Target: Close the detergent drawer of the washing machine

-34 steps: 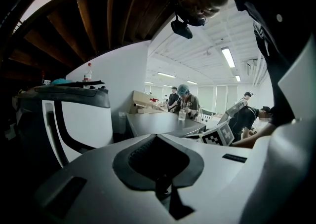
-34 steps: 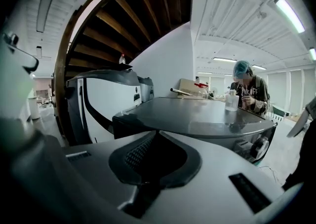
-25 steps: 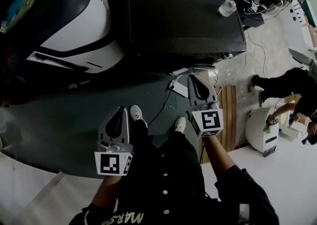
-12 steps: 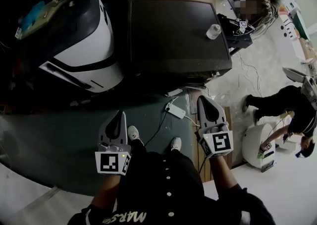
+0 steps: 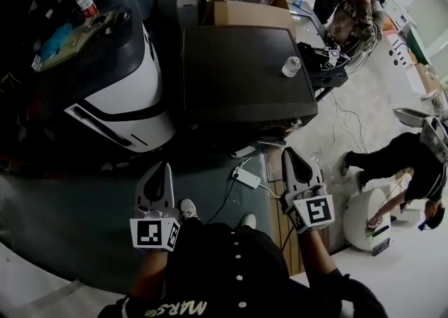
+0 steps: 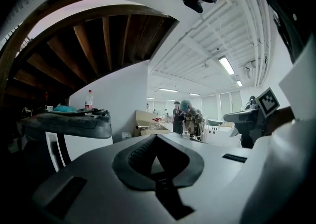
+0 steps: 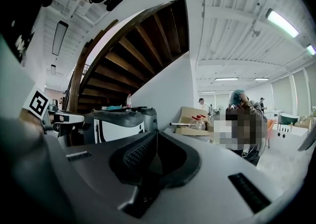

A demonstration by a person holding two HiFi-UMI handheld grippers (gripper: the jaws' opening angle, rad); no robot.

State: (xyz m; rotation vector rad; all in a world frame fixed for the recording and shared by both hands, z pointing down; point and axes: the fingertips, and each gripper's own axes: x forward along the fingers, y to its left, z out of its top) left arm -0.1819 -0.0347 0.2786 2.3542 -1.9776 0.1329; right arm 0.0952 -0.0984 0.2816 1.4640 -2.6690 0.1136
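Left tongs (image 5: pixel 166 167) were noted shut, pads together, nothing held, above the grey floor (image 5: pixel 84 190). The dark, flat-topped, box-shaped washing machine (image 5: pixel 238 71) stood ahead, between both tongs. Its detergent drawer, presumed on the front face below the top's near edge, could not be made out. The drawer was judged a light, stiff plastic slide, best pushed flat on its front panel rather than gripped. A white power strip (image 5: pixel 246 178) with its cable lay on the floor just before the machine. Right tongs (image 5: pixel 288 153) were likewise shut and empty. Open room was left between tongs and front edge.
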